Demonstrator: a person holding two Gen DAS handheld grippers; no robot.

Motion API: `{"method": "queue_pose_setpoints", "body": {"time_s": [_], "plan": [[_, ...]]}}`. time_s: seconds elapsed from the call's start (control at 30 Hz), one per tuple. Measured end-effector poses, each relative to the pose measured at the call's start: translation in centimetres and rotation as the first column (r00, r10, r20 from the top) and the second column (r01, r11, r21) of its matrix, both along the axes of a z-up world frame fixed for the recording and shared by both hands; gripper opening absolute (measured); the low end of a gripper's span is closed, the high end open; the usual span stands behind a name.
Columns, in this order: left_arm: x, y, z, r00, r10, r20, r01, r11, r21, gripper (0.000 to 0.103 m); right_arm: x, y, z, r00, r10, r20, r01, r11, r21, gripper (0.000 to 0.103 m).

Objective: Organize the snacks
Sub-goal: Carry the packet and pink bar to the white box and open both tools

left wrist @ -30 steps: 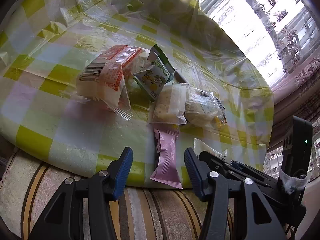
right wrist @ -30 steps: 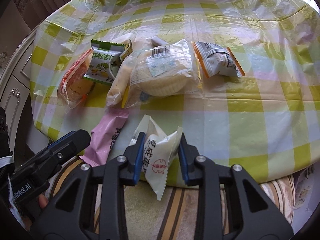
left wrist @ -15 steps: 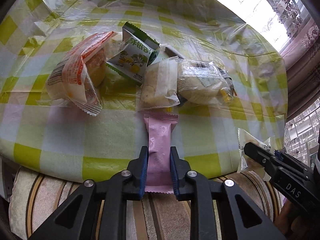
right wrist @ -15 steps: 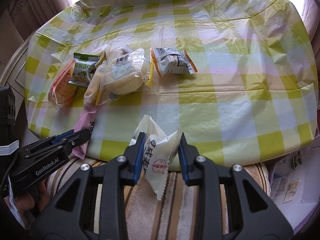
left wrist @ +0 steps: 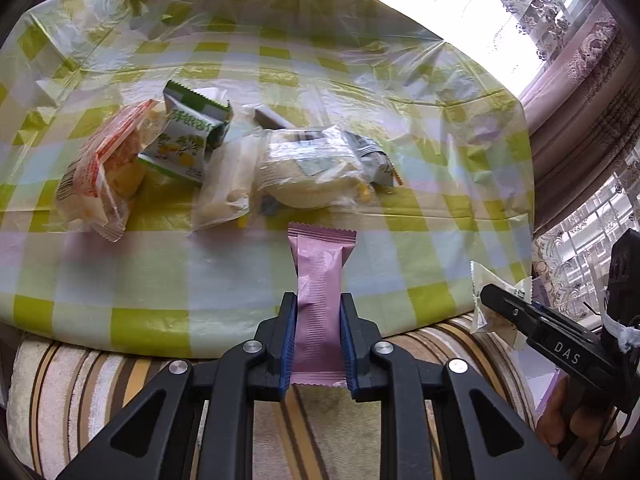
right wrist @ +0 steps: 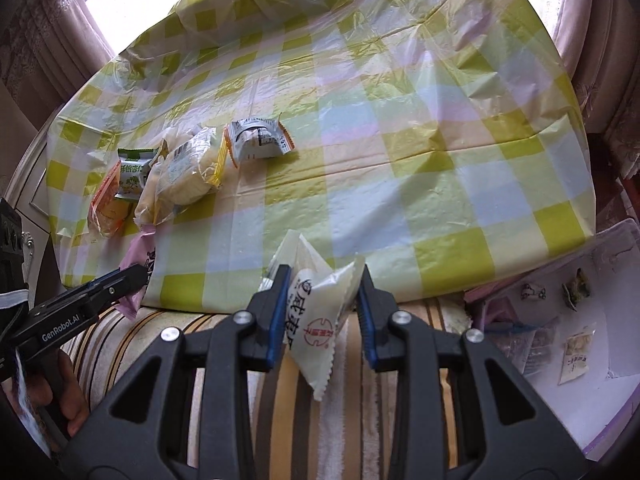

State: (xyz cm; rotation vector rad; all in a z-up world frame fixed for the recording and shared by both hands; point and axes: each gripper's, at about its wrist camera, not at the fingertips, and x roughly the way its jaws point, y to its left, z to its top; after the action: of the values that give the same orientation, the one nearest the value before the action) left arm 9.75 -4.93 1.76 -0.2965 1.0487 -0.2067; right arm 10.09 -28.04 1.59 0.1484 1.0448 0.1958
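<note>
My left gripper (left wrist: 318, 316) is shut on a long pink snack bar (left wrist: 320, 280) held over the table's near edge. A white packet with red print (right wrist: 318, 316) is clamped in my right gripper (right wrist: 322, 292), which also shows at the right of the left wrist view, right gripper (left wrist: 490, 294). On the checked tablecloth (left wrist: 120, 272) lies a cluster: an orange-and-clear packet (left wrist: 100, 168), a green-and-white packet (left wrist: 186, 136), a clear pale packet (left wrist: 224, 184) and a clear bun packet (left wrist: 316, 172). A grey packet with orange ends (right wrist: 258, 140) lies beside them.
A striped cushion or seat (left wrist: 100, 384) runs under the table's near edge. A clear plastic bin (right wrist: 568, 344) with several small packets sits low at the right. Curtains and a bright window (left wrist: 580, 20) stand behind the table.
My left gripper shut on the pink bar and drew it back toward the table edge. The right gripper pulled back from the table with the white packet still in it.
</note>
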Motion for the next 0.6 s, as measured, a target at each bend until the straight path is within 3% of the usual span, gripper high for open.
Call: {"method": "queue_pose_setpoints", "body": {"time_s": [0.3,0.6], "plan": [[0.2,-6.9,1.2,0.987,-0.161,0.022,0.162,0.986,-0.039,0.021,-1.3,-6.4,0.8,0.994,-0.100,0.038,0.100,0.995,-0.016,0.035],[0.0,-15.1,1.8,0.937,-0.347,0.026,0.348,0.935,-0.065,0.021,-2.6,-15.4,-0.4,0.962,-0.273,0.019,0.274,0.960,-0.062,0.035]]}}
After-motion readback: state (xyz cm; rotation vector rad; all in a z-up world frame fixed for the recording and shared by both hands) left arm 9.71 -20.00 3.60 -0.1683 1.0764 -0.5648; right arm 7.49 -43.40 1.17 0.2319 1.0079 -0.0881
